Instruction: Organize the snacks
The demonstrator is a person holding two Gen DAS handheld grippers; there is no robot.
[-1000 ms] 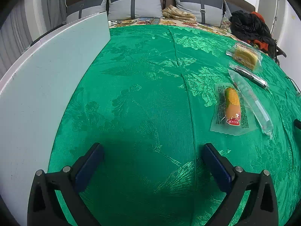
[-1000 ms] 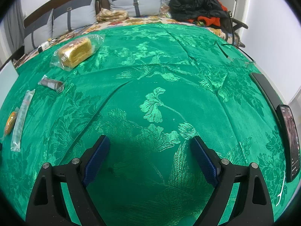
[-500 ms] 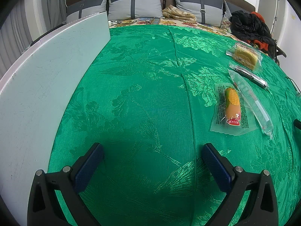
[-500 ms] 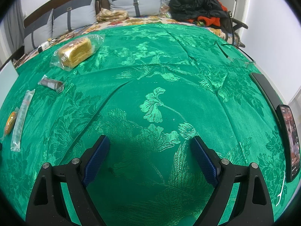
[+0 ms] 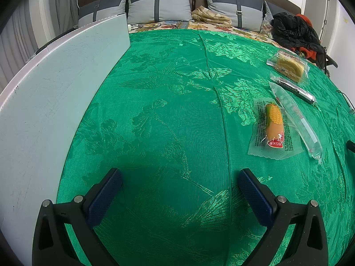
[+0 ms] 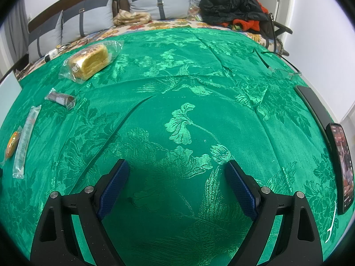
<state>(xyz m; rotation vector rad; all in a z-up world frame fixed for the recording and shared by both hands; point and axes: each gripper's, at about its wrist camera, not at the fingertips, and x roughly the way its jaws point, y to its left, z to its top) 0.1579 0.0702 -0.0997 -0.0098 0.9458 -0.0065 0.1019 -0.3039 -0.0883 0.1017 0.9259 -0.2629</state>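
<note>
A: Left gripper (image 5: pixel 179 184)?
B: Jaws wide, empty, over green cloth (image 5: pixel 168 115). Corn sausage pack (image 5: pixel 274 128) mid-right, clear tube pack (image 5: pixel 297 119) beside it.
A: Right gripper (image 6: pixel 177 177)?
B: Also wide, nothing held. Bread pack (image 6: pixel 88 63) upper left; dark bar (image 6: pixel 61 98), maybe chocolate, below.
</note>
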